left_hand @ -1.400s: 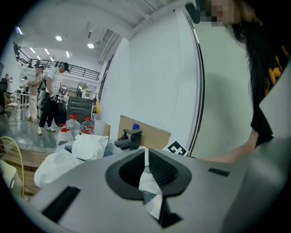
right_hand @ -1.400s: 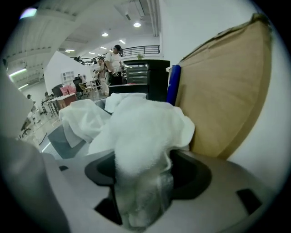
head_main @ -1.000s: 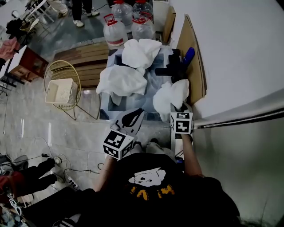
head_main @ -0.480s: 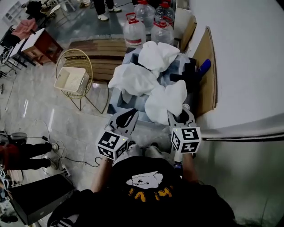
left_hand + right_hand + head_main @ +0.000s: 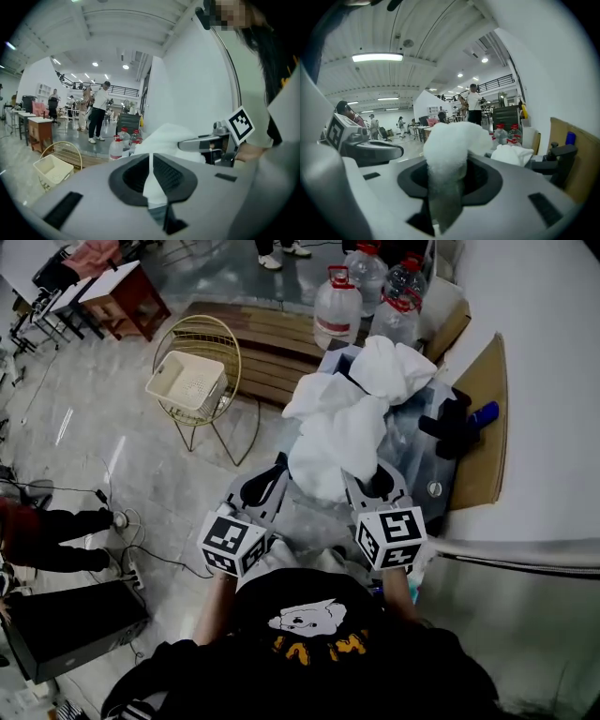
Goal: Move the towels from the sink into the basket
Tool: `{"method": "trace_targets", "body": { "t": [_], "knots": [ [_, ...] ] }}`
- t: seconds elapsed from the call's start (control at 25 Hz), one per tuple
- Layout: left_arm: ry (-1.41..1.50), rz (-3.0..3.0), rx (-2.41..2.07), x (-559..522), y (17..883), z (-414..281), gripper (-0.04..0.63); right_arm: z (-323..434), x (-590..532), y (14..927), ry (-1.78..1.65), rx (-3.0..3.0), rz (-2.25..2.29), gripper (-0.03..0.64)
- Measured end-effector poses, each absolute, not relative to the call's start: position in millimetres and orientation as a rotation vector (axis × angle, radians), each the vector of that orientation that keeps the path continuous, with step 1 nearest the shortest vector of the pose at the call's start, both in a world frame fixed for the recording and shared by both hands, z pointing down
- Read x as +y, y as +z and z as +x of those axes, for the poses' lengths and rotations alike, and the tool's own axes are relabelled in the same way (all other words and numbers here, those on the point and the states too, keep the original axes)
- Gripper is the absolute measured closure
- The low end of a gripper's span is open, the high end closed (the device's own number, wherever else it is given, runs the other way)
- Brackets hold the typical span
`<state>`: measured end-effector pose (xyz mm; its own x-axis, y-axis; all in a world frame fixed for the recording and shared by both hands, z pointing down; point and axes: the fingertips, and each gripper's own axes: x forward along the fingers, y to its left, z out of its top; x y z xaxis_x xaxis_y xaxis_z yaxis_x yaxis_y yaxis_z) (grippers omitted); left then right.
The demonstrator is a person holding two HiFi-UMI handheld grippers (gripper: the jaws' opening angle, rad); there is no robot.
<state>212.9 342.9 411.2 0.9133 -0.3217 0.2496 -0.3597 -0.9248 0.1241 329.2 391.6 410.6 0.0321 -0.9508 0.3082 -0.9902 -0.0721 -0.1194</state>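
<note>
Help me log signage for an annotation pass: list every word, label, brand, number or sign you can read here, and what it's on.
No text reads clearly.
Yellow lettering on the black shirt: upside down, blurred, unreadable.
Labels on the water bottles: too small.
One cube on the left hand-held gripper, another cube on the right hand-held gripper: square marker patterns, no letters.
The towel held by both: plain white.
</note>
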Motion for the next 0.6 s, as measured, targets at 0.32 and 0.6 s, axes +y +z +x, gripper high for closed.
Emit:
{"method": "trace_targets", "body": {
  "t": [0.32,0.6],
  "knots": [
    [0.311,2.906,-0.573,237,412,122,0.566,248,286,405,0.464,-2.060,2.145,0.482],
    [0.287,2.895,-0.623,158,414,52,0.566,181,197,410,0.498,-2.114,2.099,0.481]
  ]
}}
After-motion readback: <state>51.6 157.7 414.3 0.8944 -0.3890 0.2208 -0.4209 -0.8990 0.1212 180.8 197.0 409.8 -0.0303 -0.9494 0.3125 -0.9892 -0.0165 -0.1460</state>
